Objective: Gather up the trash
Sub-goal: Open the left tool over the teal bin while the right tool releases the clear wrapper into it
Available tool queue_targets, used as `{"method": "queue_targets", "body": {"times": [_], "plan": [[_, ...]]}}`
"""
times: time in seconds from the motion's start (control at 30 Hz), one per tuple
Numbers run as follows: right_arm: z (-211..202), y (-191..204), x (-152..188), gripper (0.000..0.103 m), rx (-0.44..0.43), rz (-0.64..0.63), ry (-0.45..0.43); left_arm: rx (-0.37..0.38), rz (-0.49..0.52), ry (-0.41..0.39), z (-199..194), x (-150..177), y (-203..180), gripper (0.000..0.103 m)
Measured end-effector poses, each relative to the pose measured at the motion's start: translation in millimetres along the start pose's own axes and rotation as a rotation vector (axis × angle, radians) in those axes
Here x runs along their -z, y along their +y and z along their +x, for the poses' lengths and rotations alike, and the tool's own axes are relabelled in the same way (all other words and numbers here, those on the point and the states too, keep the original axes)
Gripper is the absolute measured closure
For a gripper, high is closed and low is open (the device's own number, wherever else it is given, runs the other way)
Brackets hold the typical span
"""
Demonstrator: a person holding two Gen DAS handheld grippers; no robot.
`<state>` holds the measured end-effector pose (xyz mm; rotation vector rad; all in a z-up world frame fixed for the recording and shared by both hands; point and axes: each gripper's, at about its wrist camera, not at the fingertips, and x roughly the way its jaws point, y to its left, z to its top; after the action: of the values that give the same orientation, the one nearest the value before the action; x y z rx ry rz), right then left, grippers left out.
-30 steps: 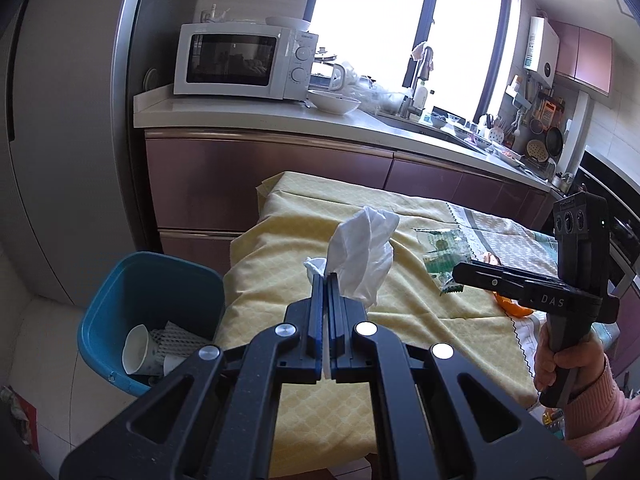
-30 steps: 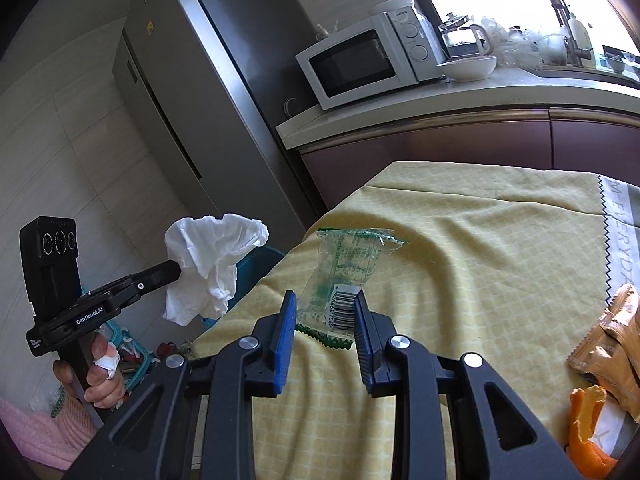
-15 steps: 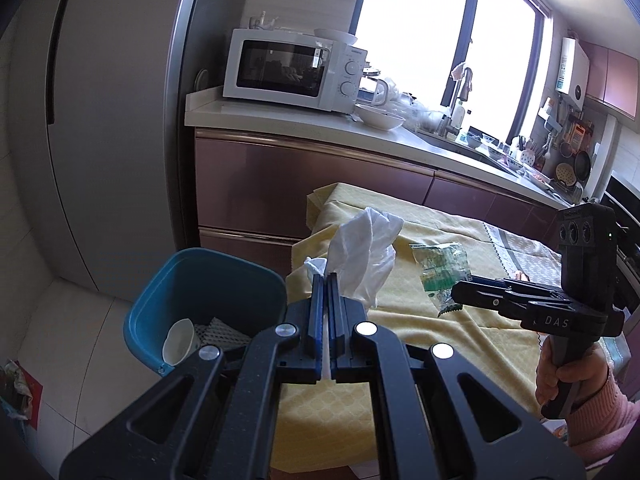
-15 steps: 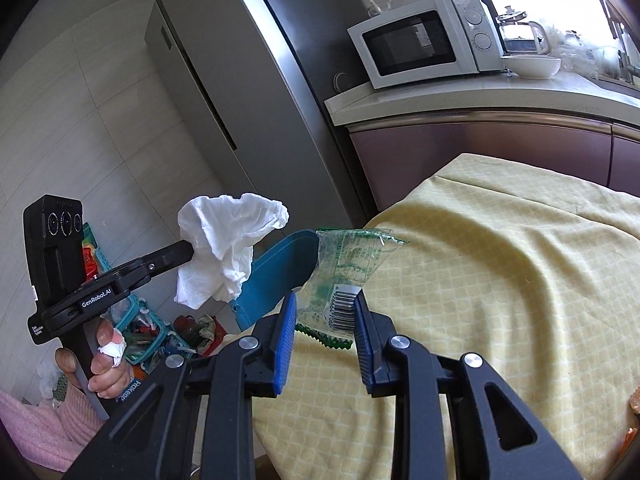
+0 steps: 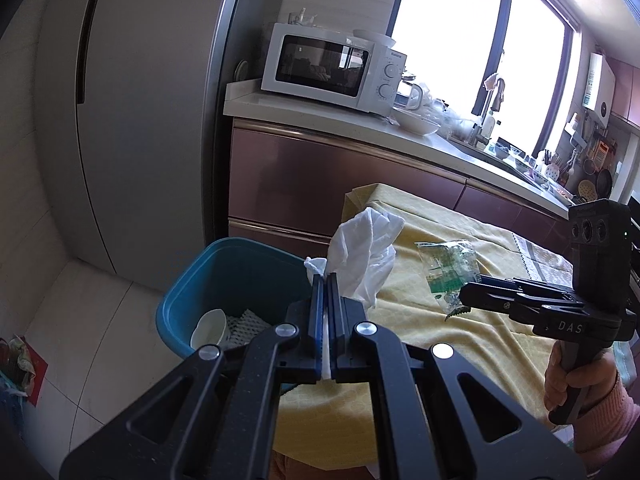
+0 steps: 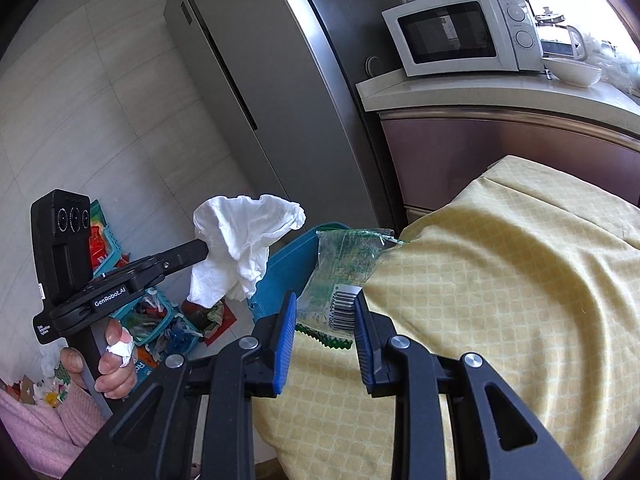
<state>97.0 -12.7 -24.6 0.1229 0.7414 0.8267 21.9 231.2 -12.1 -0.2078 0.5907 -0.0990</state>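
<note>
Landmark: blue bin.

Left wrist view only: the bin's inside is showing, with a white cup and white mesh padding lying in it. The right gripper is seen from the side, its hand in a pink sleeve gripping the handle, out over the yellow-clothed surface beside the bin.

Right wrist view only: baskets of clutter are sitting on the floor beyond the bin; only the bin's rim is visible here.

Left gripper: jaws are pressing fully together on a crumpled white tissue, which is hanging just above the bin's near edge.

Right gripper: jaws are standing partly apart, clamping a clear green-printed wrapper by its barcode end, over the surface's corner next to the bin. Both grippers are tilting downward.
</note>
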Motion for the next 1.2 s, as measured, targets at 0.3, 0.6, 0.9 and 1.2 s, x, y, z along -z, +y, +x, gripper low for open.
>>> {"method": "queue_targets", "body": {"times": [0.3, 0.6, 0.9, 1.2], "plan": [[26.4, 12.2, -10.8, 0.077, -0.014, -0.029, 0.039, -0.032, -0.036, 0.022, 13.1, 3.7, 17.2, 0.101], [55.7, 17.5, -15.5, 0.077, -0.019, -0.045, 0.094, -0.067, -0.072, 0.049, 29.9, 7.9, 34.4, 0.101], [87.3, 21.8, -20.2, 0.077, 0.012, -0.063, 0.152, -0.094, -0.105, 0.082, 51.7, 11.9, 49.1, 0.101], [117.4, 23.0, -19.9, 0.076, 0.049, -0.071, 0.204, -0.108, -0.146, 0.108, 73.1, 15.6, 60.7, 0.101]]}}
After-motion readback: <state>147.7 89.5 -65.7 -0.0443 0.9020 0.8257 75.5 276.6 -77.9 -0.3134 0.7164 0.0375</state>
